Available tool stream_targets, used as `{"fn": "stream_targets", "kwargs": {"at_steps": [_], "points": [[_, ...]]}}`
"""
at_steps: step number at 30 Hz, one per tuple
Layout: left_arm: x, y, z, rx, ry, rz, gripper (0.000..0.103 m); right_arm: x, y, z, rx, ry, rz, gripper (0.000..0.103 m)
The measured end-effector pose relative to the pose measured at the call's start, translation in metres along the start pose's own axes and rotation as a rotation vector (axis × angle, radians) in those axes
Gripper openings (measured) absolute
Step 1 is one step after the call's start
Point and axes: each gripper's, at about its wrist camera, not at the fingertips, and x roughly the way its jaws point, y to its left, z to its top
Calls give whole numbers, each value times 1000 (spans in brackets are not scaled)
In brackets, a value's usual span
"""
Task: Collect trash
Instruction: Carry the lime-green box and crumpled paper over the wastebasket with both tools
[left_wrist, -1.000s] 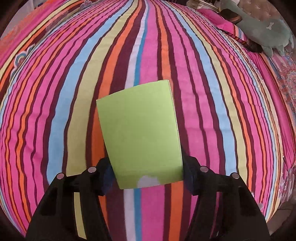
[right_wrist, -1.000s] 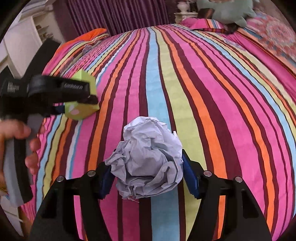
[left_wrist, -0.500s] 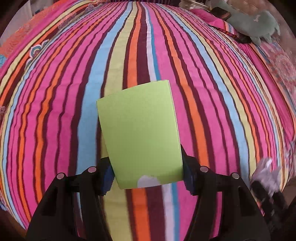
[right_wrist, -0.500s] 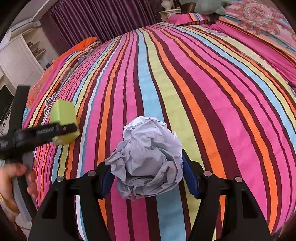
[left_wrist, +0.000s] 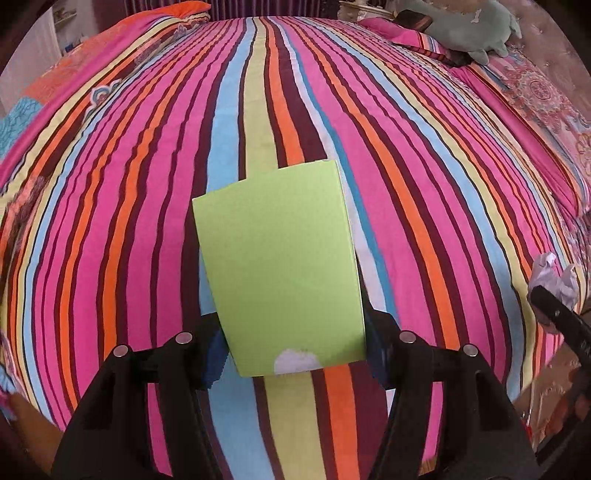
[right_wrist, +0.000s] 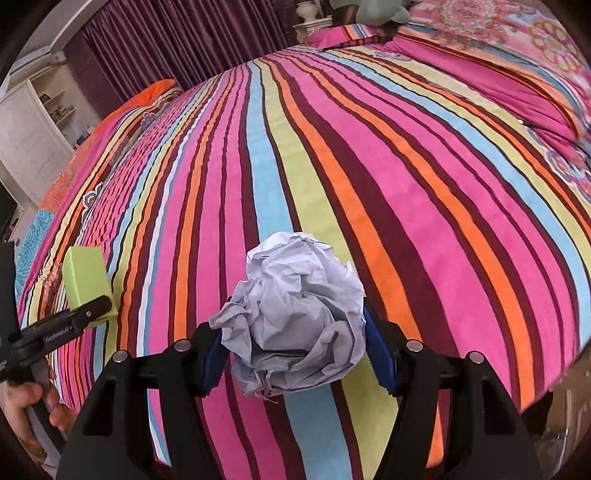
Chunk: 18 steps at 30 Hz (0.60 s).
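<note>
Left wrist view: your left gripper (left_wrist: 295, 354) is closed on a lime-green box (left_wrist: 280, 266), pads pressing its two narrow sides near the bottom edge.
Box axis: its long axis runs straight out from your fingers, away from you, flat face up toward the camera, held clear above the striped bedspread (left_wrist: 147, 184).
Right hand, near: your right gripper (right_wrist: 295, 354) is clamped around a crumpled ball of grey-white paper (right_wrist: 295, 314), which bulges out past the pads on both sides.
Between the hands: seen from the right wrist, the box sits well off to the left, low over the bed's near edge; seen from the left wrist, the paper ball (left_wrist: 554, 273) shows at the far right.
Far end: a green plush toy (left_wrist: 461, 26) lies by the pillows, well apart from both loads.
Bin: none is visible; it may lie below the bed edge, outside both views.
Coming move: both loads are lifted, so you likely need only carry them off the bed; neither hand looks nearer.
</note>
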Motion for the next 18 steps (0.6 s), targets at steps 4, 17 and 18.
{"fn": "stream_targets", "kwargs": {"at_steps": [4, 17, 18], "points": [[-13, 3, -22, 1, -6, 2, 59, -13, -6, -18, 6, -16, 5, 61], [-58, 18, -104, -13, -37, -8, 59, -45, 4, -67, 6, -36, 77, 61], [-59, 20, -108, -9, -37, -6, 59, -48, 6, -72, 6, -37, 81, 61]]}}
